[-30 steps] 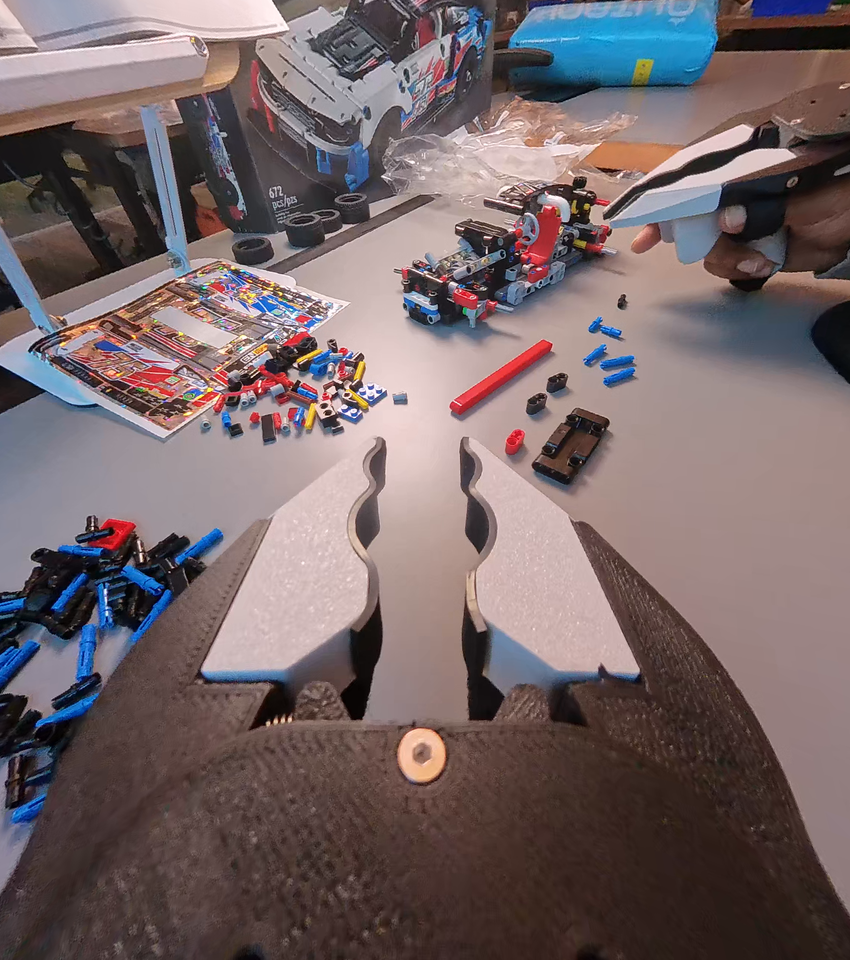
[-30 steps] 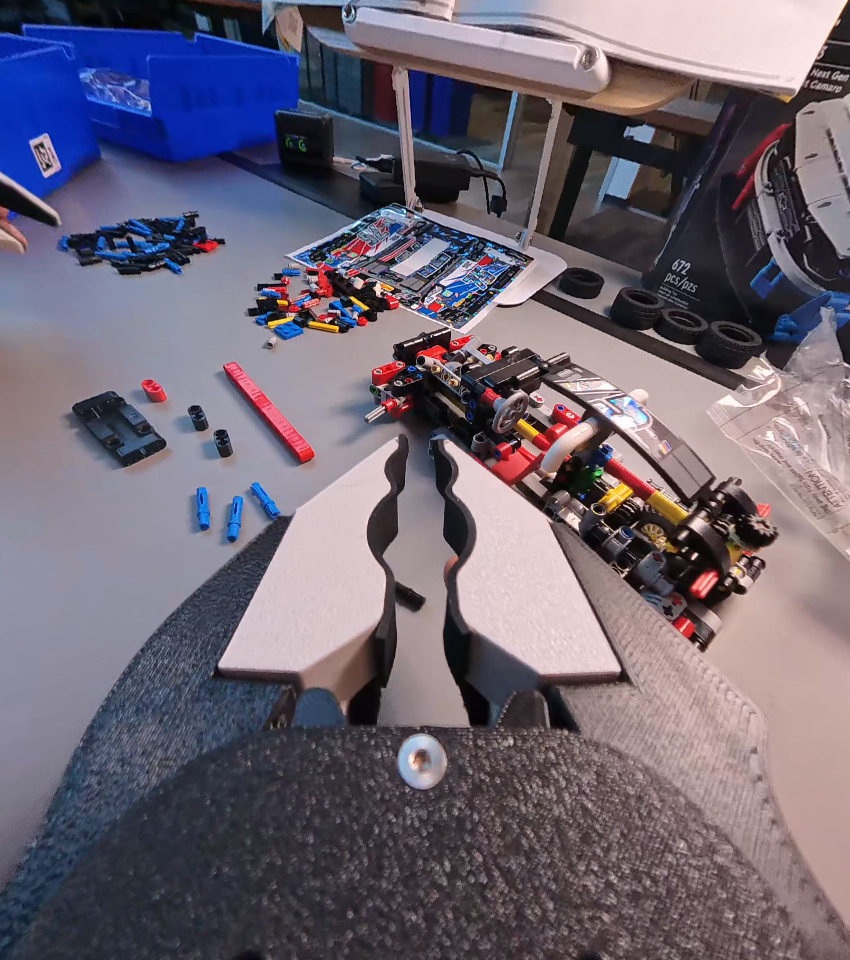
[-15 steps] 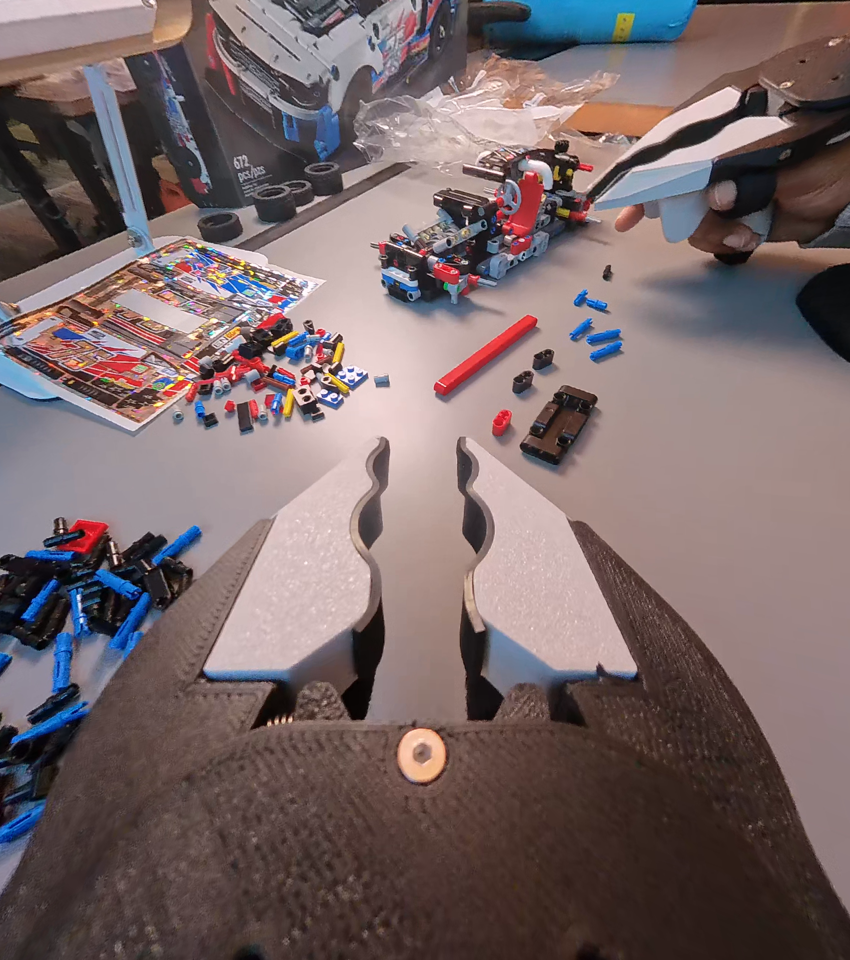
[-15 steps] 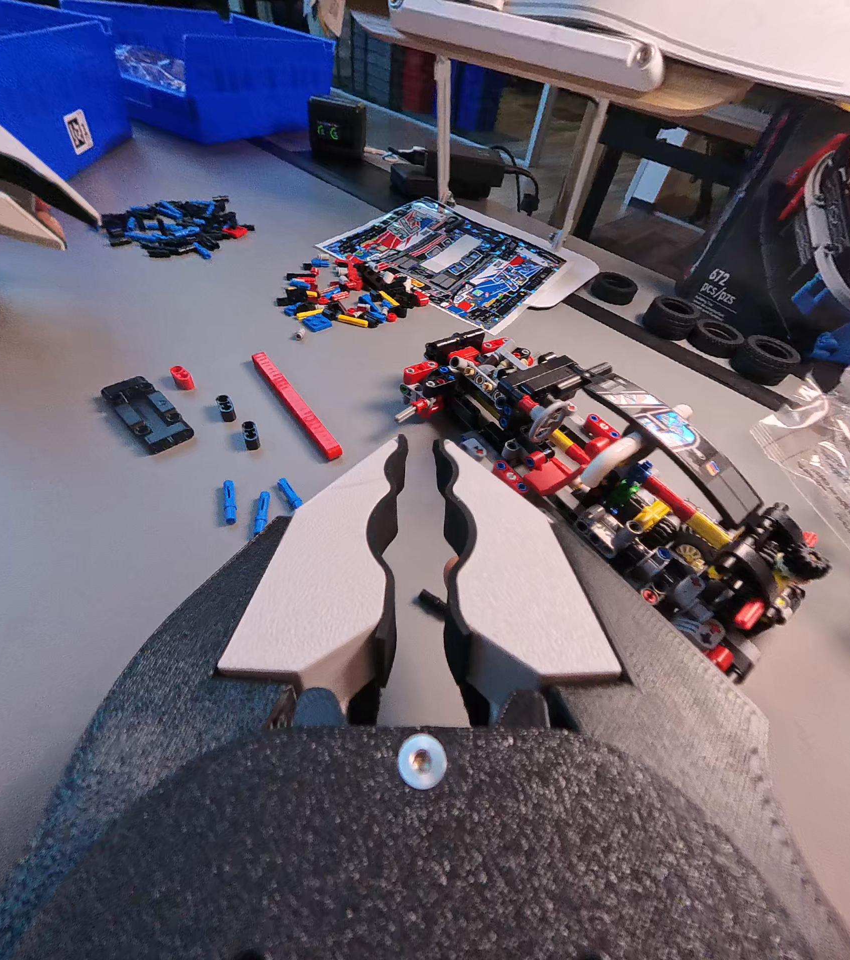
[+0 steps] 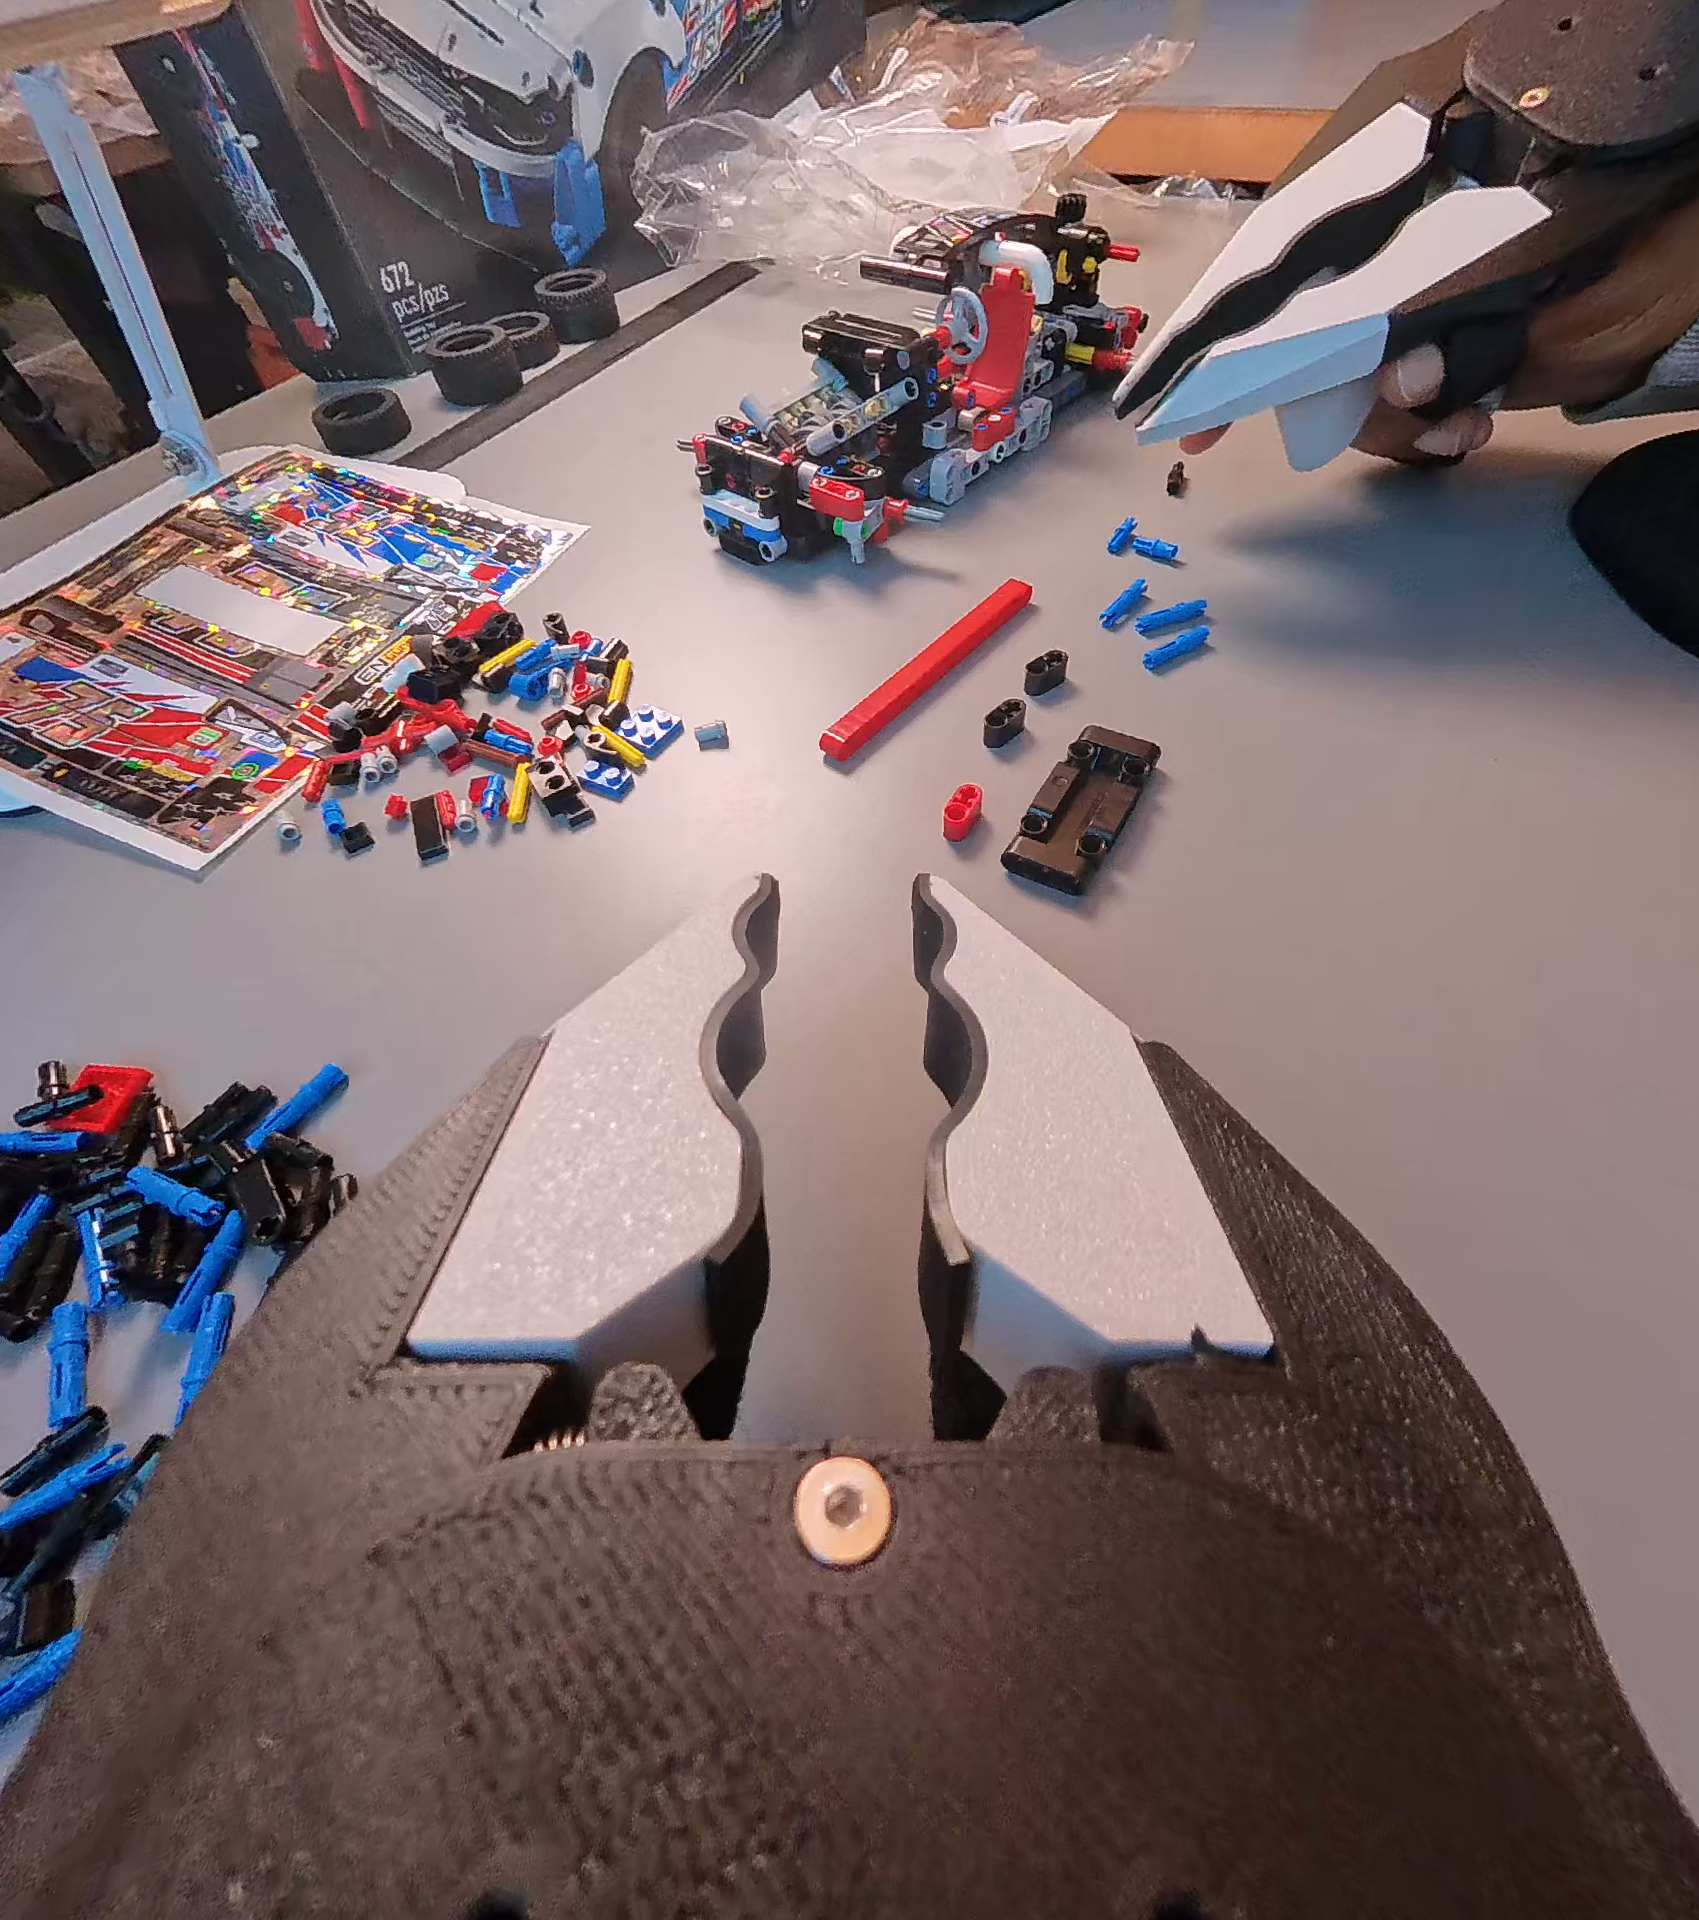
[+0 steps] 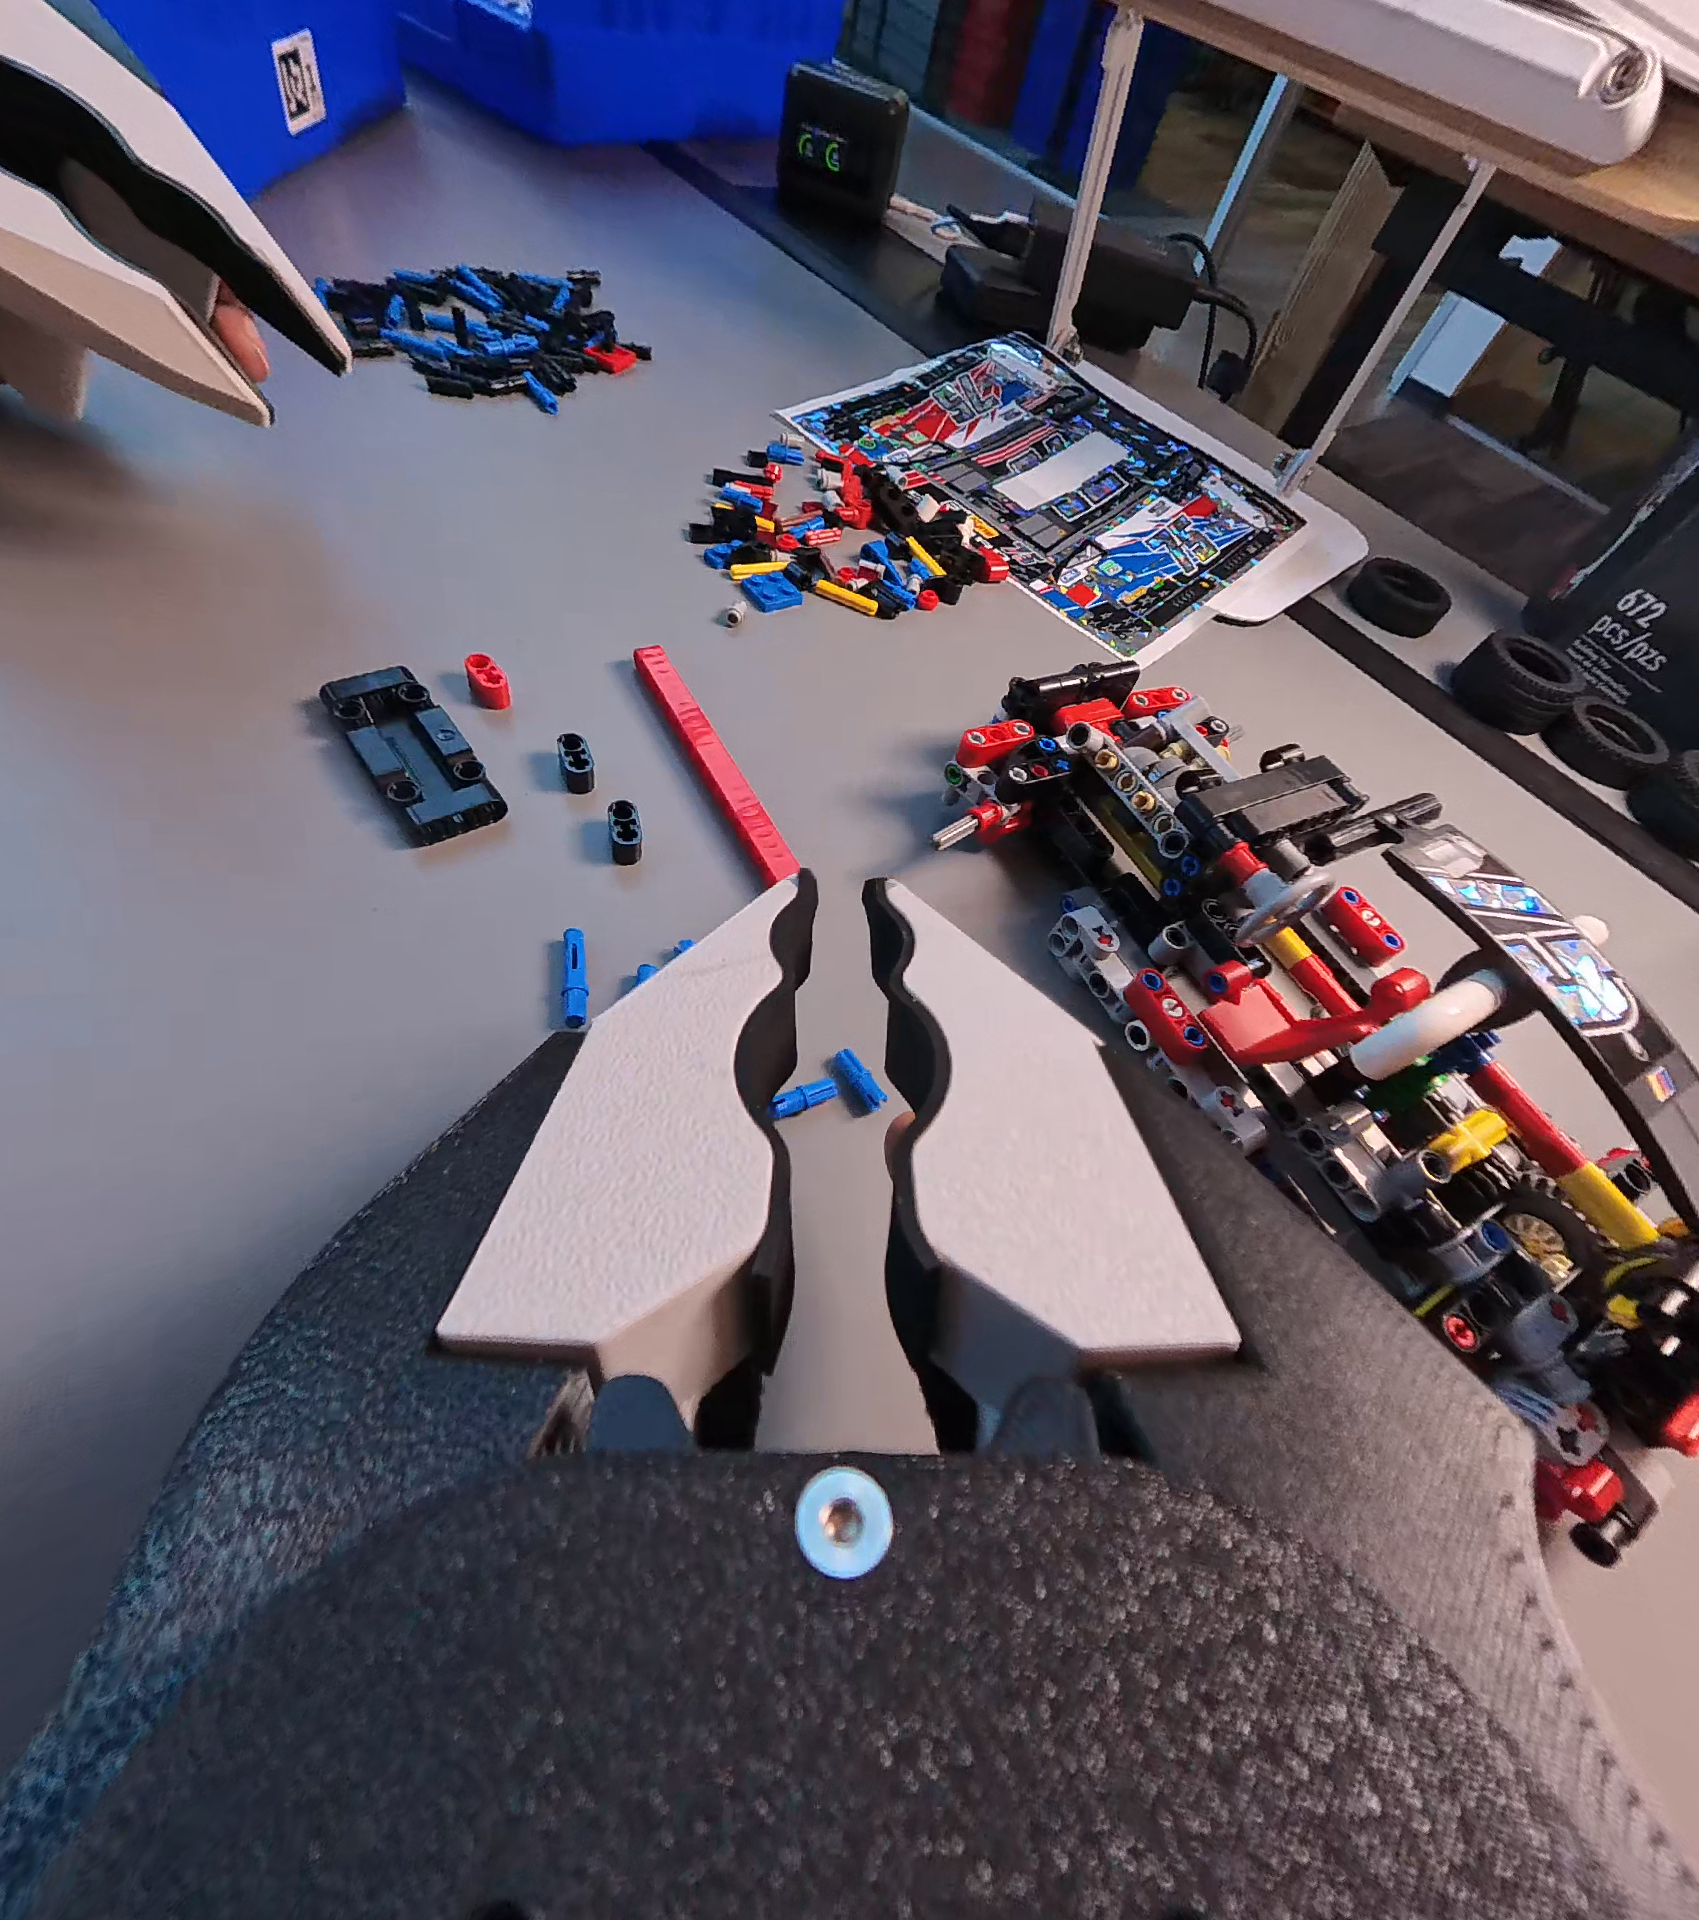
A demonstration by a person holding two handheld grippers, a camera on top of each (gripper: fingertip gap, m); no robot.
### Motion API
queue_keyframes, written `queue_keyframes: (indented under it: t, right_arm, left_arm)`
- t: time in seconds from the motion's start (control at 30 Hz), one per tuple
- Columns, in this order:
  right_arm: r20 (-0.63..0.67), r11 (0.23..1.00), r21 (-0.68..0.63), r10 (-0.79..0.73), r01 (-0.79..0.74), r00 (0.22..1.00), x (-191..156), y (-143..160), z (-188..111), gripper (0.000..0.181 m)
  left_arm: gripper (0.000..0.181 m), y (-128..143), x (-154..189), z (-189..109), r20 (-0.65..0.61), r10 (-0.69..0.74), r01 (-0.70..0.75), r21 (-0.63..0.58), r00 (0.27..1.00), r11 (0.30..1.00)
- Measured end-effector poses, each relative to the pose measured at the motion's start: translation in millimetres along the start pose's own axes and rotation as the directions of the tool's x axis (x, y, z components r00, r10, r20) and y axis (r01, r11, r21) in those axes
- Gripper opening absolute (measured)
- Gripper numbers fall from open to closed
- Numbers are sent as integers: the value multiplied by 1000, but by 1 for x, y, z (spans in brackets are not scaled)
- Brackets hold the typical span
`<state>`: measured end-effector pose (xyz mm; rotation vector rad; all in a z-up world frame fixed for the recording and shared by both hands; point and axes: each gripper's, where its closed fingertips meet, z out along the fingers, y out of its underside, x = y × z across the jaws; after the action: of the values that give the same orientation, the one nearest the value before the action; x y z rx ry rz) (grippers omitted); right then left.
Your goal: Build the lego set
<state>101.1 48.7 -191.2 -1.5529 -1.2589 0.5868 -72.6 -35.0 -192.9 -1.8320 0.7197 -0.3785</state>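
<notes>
our right gripper hovers slightly parted and empty over two blue pins on the table, lying crosswise between its fingers, beside the car chassis. it is nearer than our left gripper, also parted and empty. we count five blue pins, two black connectors, one red beam.

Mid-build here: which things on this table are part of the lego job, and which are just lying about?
Job:
car chassis
red beam
black plate
blue pins
mixed small parts
pin pile
tyres
sticker sheet

Lying about:
plastic bags
blue bins
black charger
</notes>
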Motion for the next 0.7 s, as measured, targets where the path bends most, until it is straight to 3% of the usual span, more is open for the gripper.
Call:
queue_keyframes:
  t: [0.3, 0.47, 0.7]
  right_arm:
    - [93, 997, -73, 0, 7, 996, -17, 9, 4, 8]
    - [142, 974, -208, -61, 90, 988, -22, 26, 5, 9]
    - [252, 919, -377, -17, 115, 968, -28, 40, 6, 15]
  left_arm:
    - [21, 4, 10, -2, -58, -5, 4, -22, 998, 1000]
    - [21, 5, 28, 6, -142, -17, 9, -56, 990, 998]
    - [25, 3, 39, 17, -182, -27, 13, -78, 983, 997]
